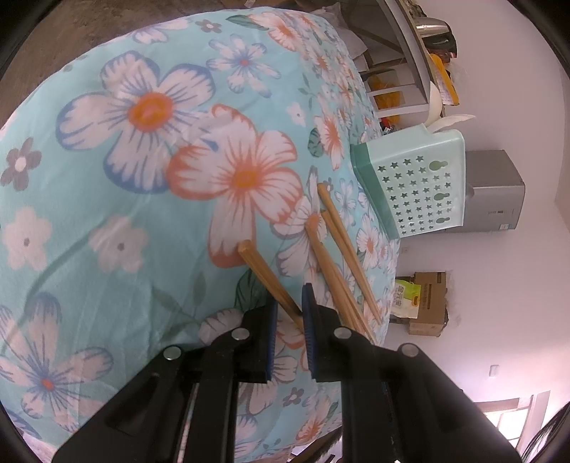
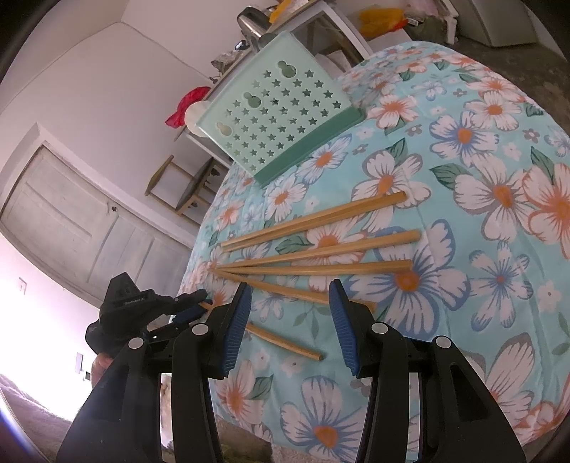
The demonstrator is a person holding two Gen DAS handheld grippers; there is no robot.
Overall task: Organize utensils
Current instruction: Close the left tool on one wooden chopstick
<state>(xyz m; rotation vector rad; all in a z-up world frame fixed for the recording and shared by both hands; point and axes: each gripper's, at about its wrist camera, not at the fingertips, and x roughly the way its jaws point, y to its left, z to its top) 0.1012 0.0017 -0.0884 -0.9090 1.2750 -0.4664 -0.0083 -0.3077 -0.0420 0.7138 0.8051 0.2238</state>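
Note:
Several wooden chopsticks (image 2: 313, 245) lie fanned out on a floral tablecloth (image 2: 463, 213), tips converging toward the table's left edge. My left gripper (image 1: 289, 302) is closed on the thin end of one chopstick (image 1: 267, 274), whose thick end rests on the cloth. In the right wrist view the left gripper (image 2: 192, 308) grips the tip of the nearest chopstick (image 2: 285, 343) at the table edge. My right gripper (image 2: 288, 302) is open and empty, above the nearest chopsticks. A mint-green utensil holder (image 2: 281, 107) with star holes lies tilted at the far side; it also shows in the left wrist view (image 1: 413, 185).
The round table drops off at the left edge in the right wrist view. Behind the holder are a white shelf (image 2: 320, 21) with a kettle (image 2: 251, 21) and a wooden rack (image 2: 185, 185). A cardboard box (image 1: 427, 302) sits on the floor.

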